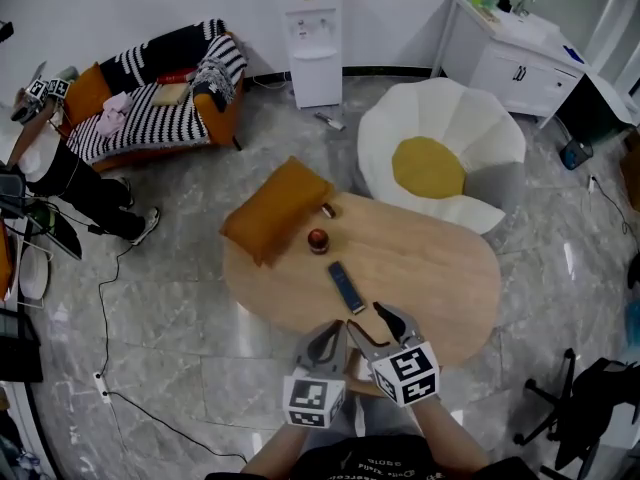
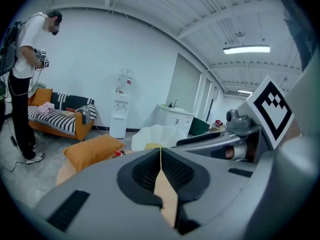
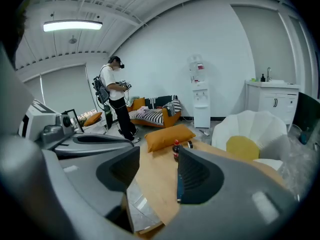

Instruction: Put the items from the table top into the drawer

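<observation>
Hovering at the near edge of the table w/ left gripper jaws shut on nothing & right gripper jaws apart, empty (drawer not in view), either could overshoot & knock the dark remote, just ahead, into the red bottle beyond.

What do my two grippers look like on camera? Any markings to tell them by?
The left gripper and right gripper look alike: grey moulded bodies, black ribbed pads, and each carries a white cube printed with black square markers.
</observation>
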Available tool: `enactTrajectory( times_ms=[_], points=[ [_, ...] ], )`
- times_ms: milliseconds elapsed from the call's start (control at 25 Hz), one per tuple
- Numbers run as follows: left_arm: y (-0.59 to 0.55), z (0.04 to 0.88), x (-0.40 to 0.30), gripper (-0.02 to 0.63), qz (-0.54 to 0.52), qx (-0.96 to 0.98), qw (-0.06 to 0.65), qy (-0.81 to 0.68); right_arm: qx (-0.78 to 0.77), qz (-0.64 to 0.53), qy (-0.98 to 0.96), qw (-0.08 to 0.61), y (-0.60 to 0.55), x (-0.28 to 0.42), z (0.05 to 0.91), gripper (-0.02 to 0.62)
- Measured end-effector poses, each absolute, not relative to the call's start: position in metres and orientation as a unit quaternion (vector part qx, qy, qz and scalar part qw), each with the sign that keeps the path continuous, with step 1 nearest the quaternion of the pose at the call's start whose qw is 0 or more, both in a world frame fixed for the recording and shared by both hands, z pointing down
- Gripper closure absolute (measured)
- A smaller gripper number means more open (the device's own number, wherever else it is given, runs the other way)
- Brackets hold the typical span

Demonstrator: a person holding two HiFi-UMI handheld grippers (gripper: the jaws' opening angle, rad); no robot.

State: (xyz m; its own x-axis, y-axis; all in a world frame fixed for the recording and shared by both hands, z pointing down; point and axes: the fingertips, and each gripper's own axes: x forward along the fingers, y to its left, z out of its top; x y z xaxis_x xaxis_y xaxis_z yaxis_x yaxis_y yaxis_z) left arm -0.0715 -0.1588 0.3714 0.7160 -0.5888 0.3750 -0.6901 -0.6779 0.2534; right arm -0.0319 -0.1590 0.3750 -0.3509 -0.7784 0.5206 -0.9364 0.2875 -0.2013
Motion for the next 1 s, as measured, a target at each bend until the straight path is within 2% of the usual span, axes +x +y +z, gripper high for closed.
enactTrajectory(
  times_ms=[360, 1000],
  points=[
    [-0.193, 0.411, -0.080, 0.594, 0.149, 0.888, 0.201, -0.387, 0.531, 0.268, -0.781, 0.189, -0.177, -0.035, 0.419, 0.356],
    [-0.227, 0.481, -0.070, 0.594, 0.147, 0.879, 0.207, -0.404, 0.539, 0.300, -0.763, 0.193, -0.209, -0.020, 0.509, 0.356]
  ],
)
